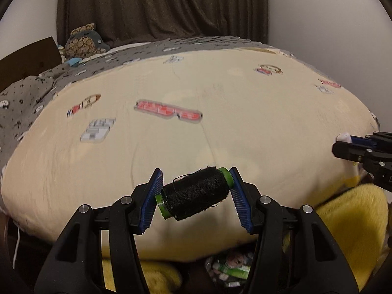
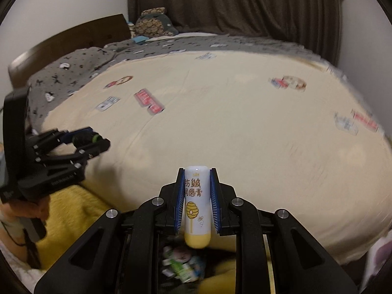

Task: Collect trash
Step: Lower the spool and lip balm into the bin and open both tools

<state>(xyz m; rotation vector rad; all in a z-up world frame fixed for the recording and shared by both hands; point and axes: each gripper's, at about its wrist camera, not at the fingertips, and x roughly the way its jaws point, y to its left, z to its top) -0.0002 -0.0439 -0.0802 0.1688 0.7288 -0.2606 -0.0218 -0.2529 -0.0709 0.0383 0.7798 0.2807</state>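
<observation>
Two pieces of trash are being carried at once over a large bed whose cream blanket (image 1: 220,134) is filling most of both views, with a grey patterned cover (image 1: 29,98) lying along its upper left edge and a dark curtain (image 1: 161,7) hanging behind. A yellow fleece (image 1: 348,215) is being glimpsed at the lower edge of the frames, and a blurred heap of wrappers (image 2: 181,264) is showing beneath the right gripper, low in the right wrist view; this is being judged the collecting spot, though what contains it cannot be told.

The left gripper (image 1: 196,193) is being held clamped on a spool of black thread (image 1: 194,193), green at both ends and pinched lengthwise between the blue pads (image 1: 152,203), at the lower centre of the left wrist view. The right gripper (image 2: 197,201) is being kept closed on a white lip balm tube (image 2: 197,203) with a yellow base, standing upright between its fingers at the lower centre of the right wrist view.

For the step to be done well, both grips are best being kept firm until each item is hanging squarely over the wrapper heap. The spool, being gripped only by its ends, is likely to roll once released, so a low release is being advised.
</observation>
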